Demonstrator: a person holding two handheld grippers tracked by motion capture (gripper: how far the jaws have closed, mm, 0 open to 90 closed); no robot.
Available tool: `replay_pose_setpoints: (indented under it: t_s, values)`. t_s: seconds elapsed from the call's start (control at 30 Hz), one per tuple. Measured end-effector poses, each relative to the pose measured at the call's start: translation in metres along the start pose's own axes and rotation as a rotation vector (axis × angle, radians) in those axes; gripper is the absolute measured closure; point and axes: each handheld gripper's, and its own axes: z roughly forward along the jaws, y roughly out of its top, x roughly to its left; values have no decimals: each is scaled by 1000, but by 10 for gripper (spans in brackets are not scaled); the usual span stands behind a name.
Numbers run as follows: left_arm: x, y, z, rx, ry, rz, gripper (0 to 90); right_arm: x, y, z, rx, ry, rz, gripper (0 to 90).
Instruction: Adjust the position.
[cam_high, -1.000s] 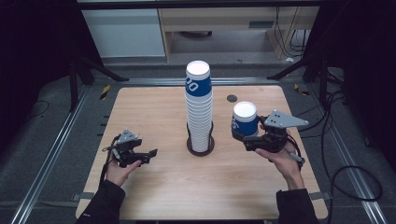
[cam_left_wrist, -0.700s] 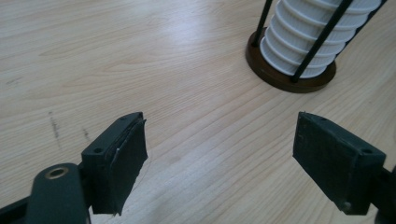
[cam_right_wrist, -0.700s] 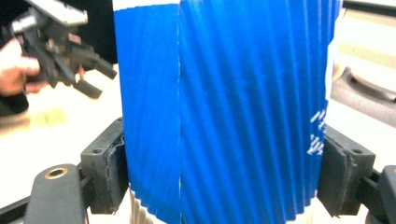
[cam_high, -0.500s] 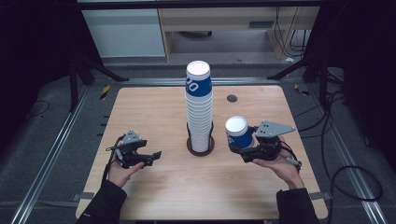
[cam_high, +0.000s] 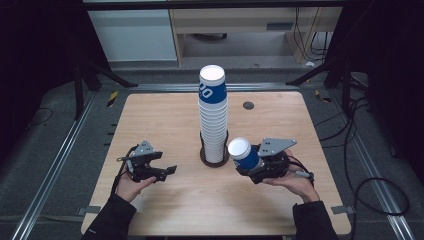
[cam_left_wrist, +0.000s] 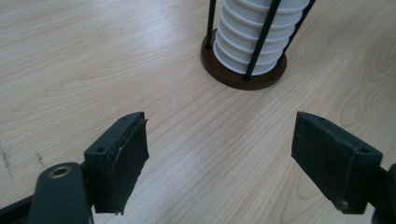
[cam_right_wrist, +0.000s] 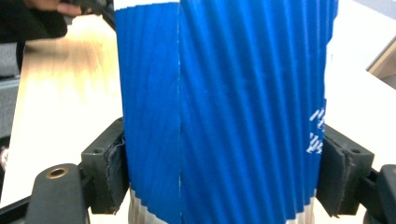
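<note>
Right gripper (cam_high: 251, 165) clamped on blue paper cup (cam_high: 243, 153), tilted, white mouth up and leftward, just right of cup stack (cam_high: 213, 115). Left gripper (cam_high: 159, 170) spread wide, holding nothing, low over bare wooden table (cam_high: 150, 117). Between both: tall stack in black-rod holder on dark round base (cam_left_wrist: 243, 77), the one obstacle. Small dark disc (cam_high: 248, 105) far back right. Open board front and left; table edges near both forearms.

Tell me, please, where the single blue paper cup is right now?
In the high view the blue cup is clamped, tilted, in the right gripper, just right of the cup stack at the table's middle.
</note>
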Motion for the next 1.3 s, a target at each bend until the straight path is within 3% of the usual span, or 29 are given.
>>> replay_pose_setpoints:
  t_s: [0.37, 0.63, 0.83, 1.17, 1.3]
  values:
    - [-16, 8, -1, 16, -60, 55, 186, 11, 0, 16, 66, 59, -67, 199]
    - [-31, 13, 0, 37, -137, 117, 187, 18, 0, 30, 110, 101, -97, 199]
    - [-40, 15, 3, 44, -172, 147, 188, 24, 0, 40, 143, 126, -121, 199]
    - [-52, 22, 6, 38, -225, 178, 193, 29, 4, 55, 159, 150, -151, 199]
    - [-60, 25, 9, 43, -265, 195, 194, 32, 6, 60, 166, 161, -164, 199]
